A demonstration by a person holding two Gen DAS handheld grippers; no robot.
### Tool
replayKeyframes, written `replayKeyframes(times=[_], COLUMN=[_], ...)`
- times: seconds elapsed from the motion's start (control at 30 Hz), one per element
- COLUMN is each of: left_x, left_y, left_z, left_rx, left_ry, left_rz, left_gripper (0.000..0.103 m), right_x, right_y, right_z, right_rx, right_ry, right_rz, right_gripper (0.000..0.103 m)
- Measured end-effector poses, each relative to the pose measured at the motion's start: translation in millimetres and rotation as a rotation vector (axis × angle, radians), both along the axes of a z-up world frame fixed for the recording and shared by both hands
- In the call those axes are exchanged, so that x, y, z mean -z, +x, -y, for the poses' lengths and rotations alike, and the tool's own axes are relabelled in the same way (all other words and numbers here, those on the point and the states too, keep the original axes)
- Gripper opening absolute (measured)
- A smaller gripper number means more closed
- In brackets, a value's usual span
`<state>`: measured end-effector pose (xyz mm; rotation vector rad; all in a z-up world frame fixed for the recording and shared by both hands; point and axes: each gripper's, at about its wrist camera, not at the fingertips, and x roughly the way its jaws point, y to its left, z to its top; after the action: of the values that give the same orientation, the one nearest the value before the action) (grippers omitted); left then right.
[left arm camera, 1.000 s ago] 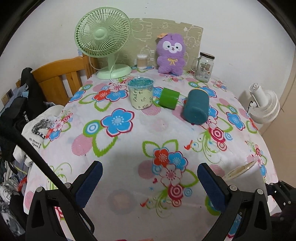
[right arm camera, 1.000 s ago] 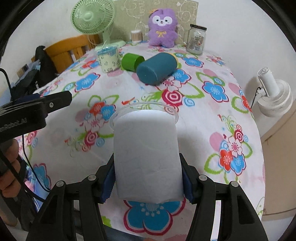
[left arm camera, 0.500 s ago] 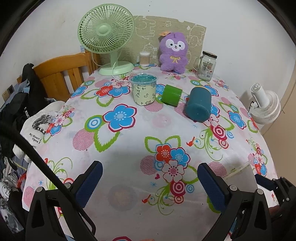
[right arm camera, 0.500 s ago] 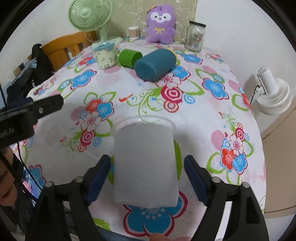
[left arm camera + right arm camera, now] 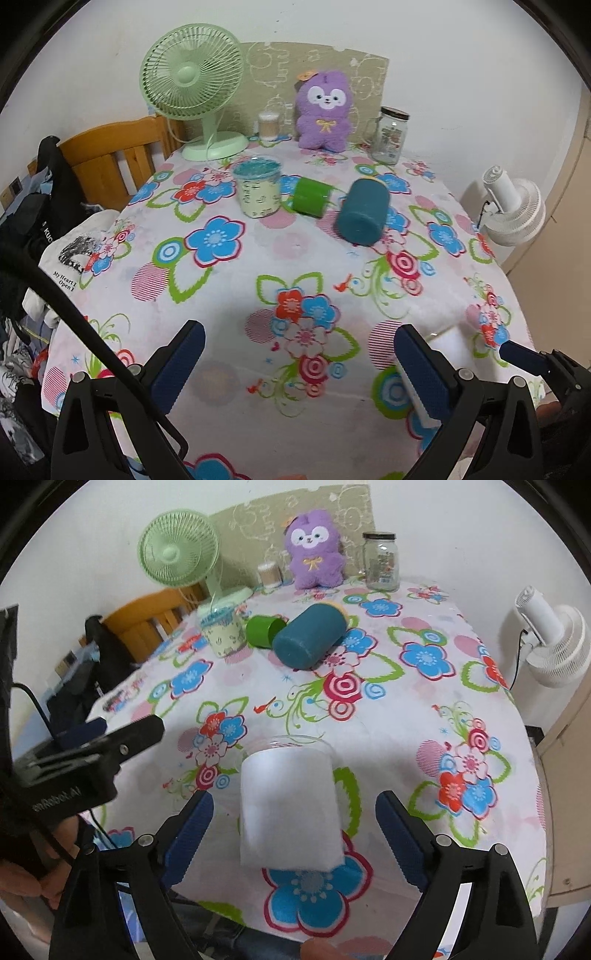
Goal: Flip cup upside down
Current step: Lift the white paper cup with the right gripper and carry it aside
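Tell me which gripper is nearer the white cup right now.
Right. The white cup sits between the open fingers of the right gripper, neither pad touching it. The left gripper is off to the cup's left, open and holding nothing.

Frosted white cup (image 5: 290,805), floral pink-blue-green tablecloth (image 5: 258,266), teal cylinder (image 5: 364,212), purple plush (image 5: 324,110), mint-green fan (image 5: 192,72)

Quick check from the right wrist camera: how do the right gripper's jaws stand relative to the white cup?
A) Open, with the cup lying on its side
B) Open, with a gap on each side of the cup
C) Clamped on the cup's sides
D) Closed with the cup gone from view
B: the right gripper has its jaws spread wide, and tablecloth shows between each jaw and the white cup, which stands on the cloth.
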<state>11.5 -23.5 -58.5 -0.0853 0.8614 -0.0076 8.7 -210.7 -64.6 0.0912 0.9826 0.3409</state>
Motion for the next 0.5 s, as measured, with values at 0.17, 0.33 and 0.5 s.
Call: replayKeyframes(times=[0.17, 0.33, 0.5], left_x=[-3.4, -5.5, -3.0], left_y=[-7.6, -12.4, -16.6], left_z=[27.4, 53.8, 75.9], left_rx=[0.032, 0.067, 0.081], left_ry=[-0.021, -0.024, -0.014], left_rz=[-0.006, -0.010, -0.016], left_gripper=[0.103, 0.103, 0.103], right_x=[-10.1, -15.7, -13.9], right_y=[-14.6, -28.2, -35.9], right_z=[33.7, 73.4, 102.1], right_rx=[0.040, 0.090, 0.129], right_ry=[0.042, 0.087, 0.086], right_rz=[0.033, 0.071, 0.087], right_gripper=[0.094, 0.094, 0.094])
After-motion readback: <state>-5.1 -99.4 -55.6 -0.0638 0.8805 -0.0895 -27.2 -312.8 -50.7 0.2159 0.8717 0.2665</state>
